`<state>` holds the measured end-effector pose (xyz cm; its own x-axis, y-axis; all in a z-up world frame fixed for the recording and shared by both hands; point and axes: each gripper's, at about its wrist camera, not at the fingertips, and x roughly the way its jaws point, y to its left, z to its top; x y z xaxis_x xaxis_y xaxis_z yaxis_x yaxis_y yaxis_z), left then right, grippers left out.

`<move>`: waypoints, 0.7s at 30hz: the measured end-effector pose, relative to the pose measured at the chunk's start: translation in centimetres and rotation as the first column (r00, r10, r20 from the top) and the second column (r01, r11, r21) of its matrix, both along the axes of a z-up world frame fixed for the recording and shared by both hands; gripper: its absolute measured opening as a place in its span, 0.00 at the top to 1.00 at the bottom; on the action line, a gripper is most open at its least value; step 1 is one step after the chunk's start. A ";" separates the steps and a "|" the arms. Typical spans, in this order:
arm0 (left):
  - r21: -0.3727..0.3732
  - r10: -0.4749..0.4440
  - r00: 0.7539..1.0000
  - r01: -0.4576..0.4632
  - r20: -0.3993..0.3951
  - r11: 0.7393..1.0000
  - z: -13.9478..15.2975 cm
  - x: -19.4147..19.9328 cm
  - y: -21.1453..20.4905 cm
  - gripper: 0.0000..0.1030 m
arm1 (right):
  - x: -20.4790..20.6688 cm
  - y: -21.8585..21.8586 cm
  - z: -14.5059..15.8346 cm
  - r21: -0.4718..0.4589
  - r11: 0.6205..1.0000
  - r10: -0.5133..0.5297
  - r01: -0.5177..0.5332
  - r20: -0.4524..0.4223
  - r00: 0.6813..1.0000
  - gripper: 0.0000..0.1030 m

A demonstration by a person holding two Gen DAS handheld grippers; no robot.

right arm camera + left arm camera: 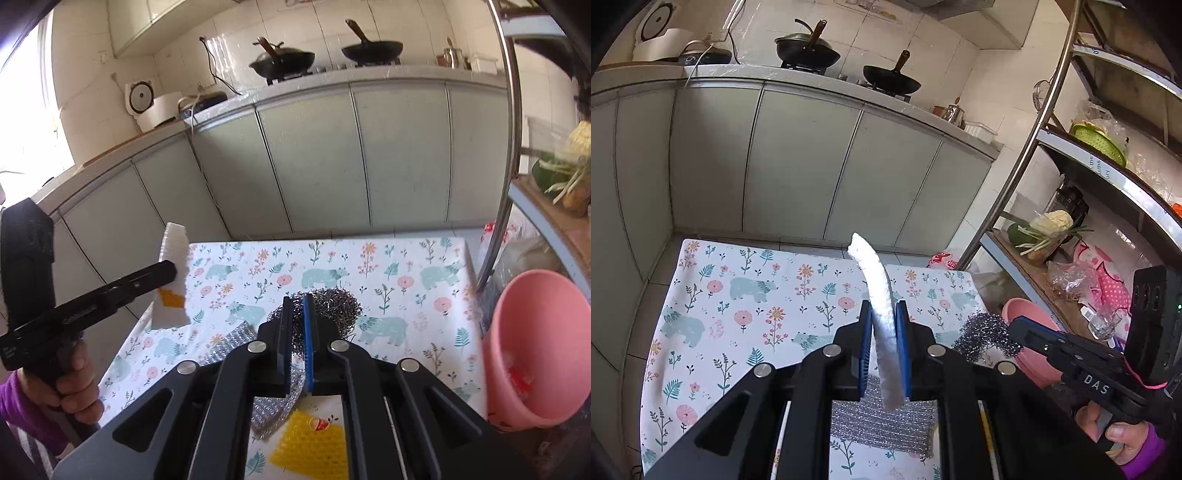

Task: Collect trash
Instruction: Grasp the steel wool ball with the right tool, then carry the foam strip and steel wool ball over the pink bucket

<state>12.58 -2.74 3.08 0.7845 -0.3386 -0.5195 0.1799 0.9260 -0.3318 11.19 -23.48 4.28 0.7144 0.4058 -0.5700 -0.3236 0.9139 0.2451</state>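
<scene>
My left gripper (882, 325) is shut on a white foam sponge strip (877, 295) and holds it above the floral tablecloth (738, 295); the strip also shows in the right wrist view (173, 273). My right gripper (297, 317) is shut on a dark steel wool scrubber (336, 310), seen from the left wrist view too (982, 332). A pink trash bin (535, 350) stands at the table's right edge, with scraps inside. A silver mesh cloth (882, 424) and a yellow sponge cloth (310, 443) lie on the table below the grippers.
Grey cabinet doors (812, 166) stand behind the table, with woks (809, 48) on the counter above. A metal shelf rack (1071, 184) with vegetables and bags stands to the right. A rice cooker (147, 103) sits on the counter at left.
</scene>
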 end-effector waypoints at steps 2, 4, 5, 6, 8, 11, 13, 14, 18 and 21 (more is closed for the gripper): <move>-0.001 -0.009 1.000 0.009 0.013 1.000 0.5 -0.3 -0.3 0.88 | -0.9 -0.4 0.8 0.007 1.000 -0.002 0.002 0.020 1.000 0.95; 0.003 -0.019 0.999 0.019 0.028 1.000 1.0 -0.8 -0.7 0.88 | -1.7 -0.8 1.6 0.016 1.000 -0.007 0.006 0.038 0.999 0.95; 0.007 -0.024 0.999 0.024 0.036 1.000 1.3 -1.0 -0.9 0.88 | -2.1 -0.7 1.7 0.018 1.000 -0.008 0.007 0.043 0.999 0.95; 0.010 -0.028 0.999 0.028 0.042 1.000 1.5 -1.1 -1.0 0.88 | -2.5 -0.9 2.1 0.021 1.000 -0.008 0.007 0.053 0.999 0.95; 0.014 -0.035 0.998 0.034 0.048 0.999 1.9 -1.3 -1.4 0.88 | -2.9 -1.1 2.5 0.026 1.000 -0.015 0.013 0.068 0.998 0.95; 0.014 -0.049 0.997 0.048 0.060 0.999 2.4 -1.5 -2.1 0.88 | -3.7 -1.9 3.3 0.032 0.999 -0.033 0.030 0.094 0.995 0.95; 0.017 -0.062 0.995 0.061 0.071 0.998 2.8 -1.6 -2.8 0.88 | -4.2 -2.4 3.7 0.035 0.998 -0.047 0.043 0.108 0.993 0.95; 0.018 -0.069 0.995 0.068 0.076 0.998 3.0 -1.7 -3.1 0.88 | -4.4 -2.7 3.8 0.035 0.998 -0.054 0.050 0.113 0.992 0.95; 0.024 -0.096 0.991 0.094 0.090 0.995 3.6 -1.6 -4.5 0.88 | -4.9 -3.9 4.2 0.039 0.997 -0.078 0.073 0.132 0.988 0.95; 0.035 -0.112 0.989 0.109 0.098 0.993 4.0 -1.5 -5.6 0.88 | -5.1 -4.8 4.5 0.043 0.995 -0.093 0.088 0.142 0.985 0.95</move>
<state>11.06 -8.35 7.04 0.7915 -0.4122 -0.4513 0.3129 0.9076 -0.2801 6.06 -28.23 8.76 0.8226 0.3547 -0.4445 -0.2746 0.9322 0.2357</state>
